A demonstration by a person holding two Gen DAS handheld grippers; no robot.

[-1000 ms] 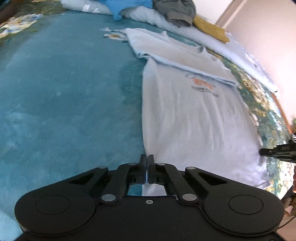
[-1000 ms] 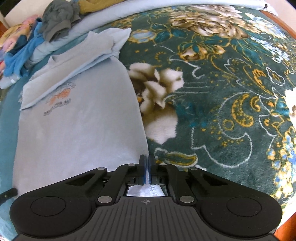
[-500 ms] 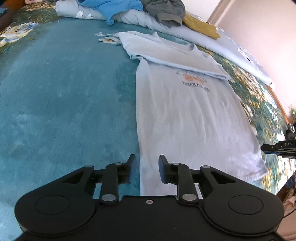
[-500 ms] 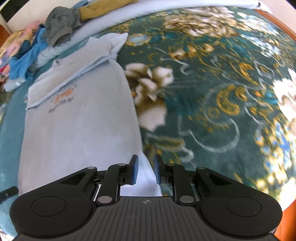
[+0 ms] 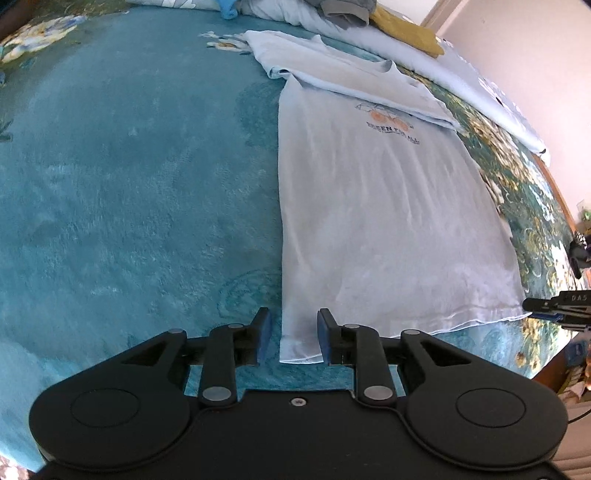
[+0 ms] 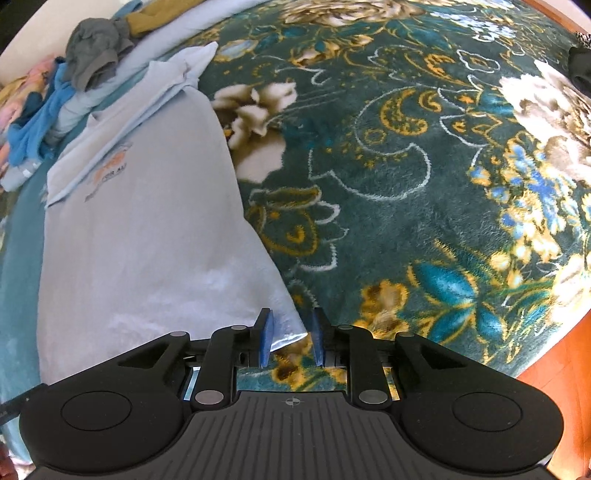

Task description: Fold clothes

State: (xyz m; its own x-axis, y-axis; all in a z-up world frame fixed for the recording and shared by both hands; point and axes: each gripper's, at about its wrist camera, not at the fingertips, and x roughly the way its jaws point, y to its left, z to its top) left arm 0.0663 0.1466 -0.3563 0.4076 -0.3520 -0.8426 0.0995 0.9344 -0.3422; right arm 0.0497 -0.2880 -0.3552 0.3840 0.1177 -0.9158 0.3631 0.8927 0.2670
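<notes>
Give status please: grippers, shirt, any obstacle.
Left gripper and right gripper open, jaws just opened, each over a hem corner. Shirt flat on blanket, sleeves folded in. Nothing in the way.

One pale blue T-shirt (image 5: 388,221) lies flat on one floral teal blanket (image 6: 424,184). Along the far edge, one long pale blue pillow (image 5: 480,92) carries three loose garments: one grey (image 6: 96,44), one mustard (image 5: 406,29), one bright blue (image 6: 33,125). Two grippers appear.
</notes>
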